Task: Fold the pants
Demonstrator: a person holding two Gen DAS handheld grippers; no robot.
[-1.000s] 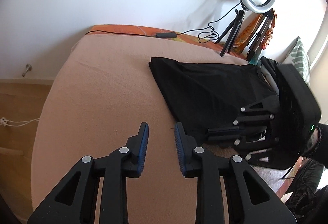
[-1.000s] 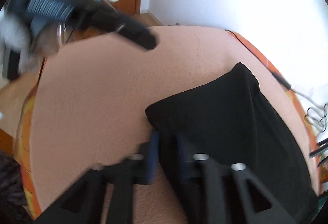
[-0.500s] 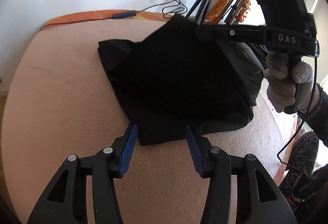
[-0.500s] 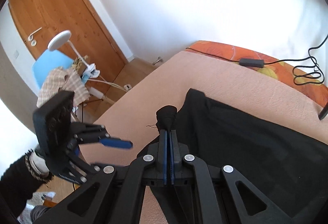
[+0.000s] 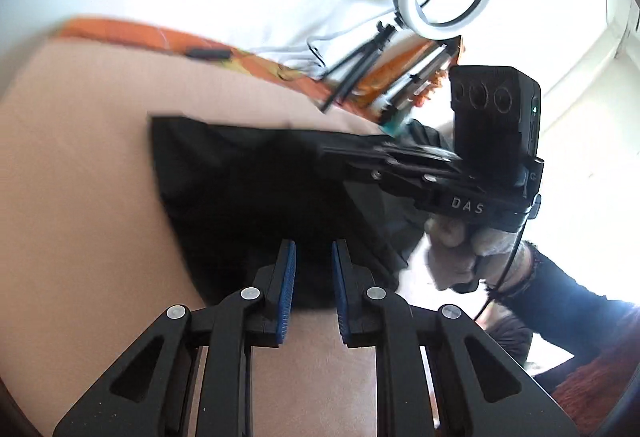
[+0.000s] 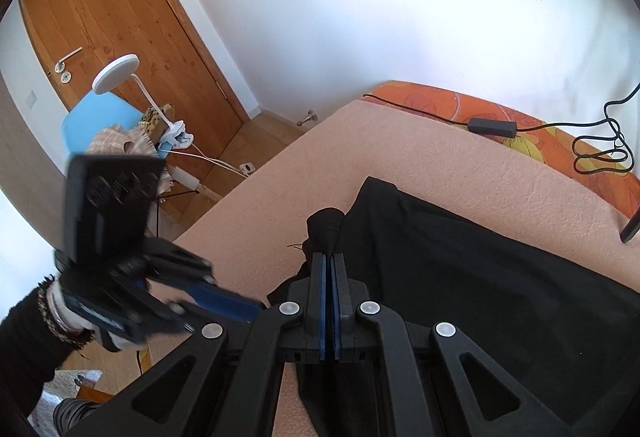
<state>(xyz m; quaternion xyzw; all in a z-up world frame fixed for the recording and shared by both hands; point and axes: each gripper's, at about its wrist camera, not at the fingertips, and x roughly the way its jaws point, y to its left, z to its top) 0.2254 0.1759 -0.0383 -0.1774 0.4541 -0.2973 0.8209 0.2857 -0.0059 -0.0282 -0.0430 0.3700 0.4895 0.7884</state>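
Black pants (image 6: pixel 480 277) lie on the peach blanket (image 6: pixel 460 173). The right gripper (image 6: pixel 329 261) is clamped on a bunched corner; the left gripper (image 5: pixel 313 253), pads parted and empty, should close on the near hem before both carry the fold across evenly.

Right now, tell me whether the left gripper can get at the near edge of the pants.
Probably yes. The left gripper is open with its jaws already over the near edge of the black pants, and nothing lies between them. The right gripper pinches a fold further along, clear of that spot.
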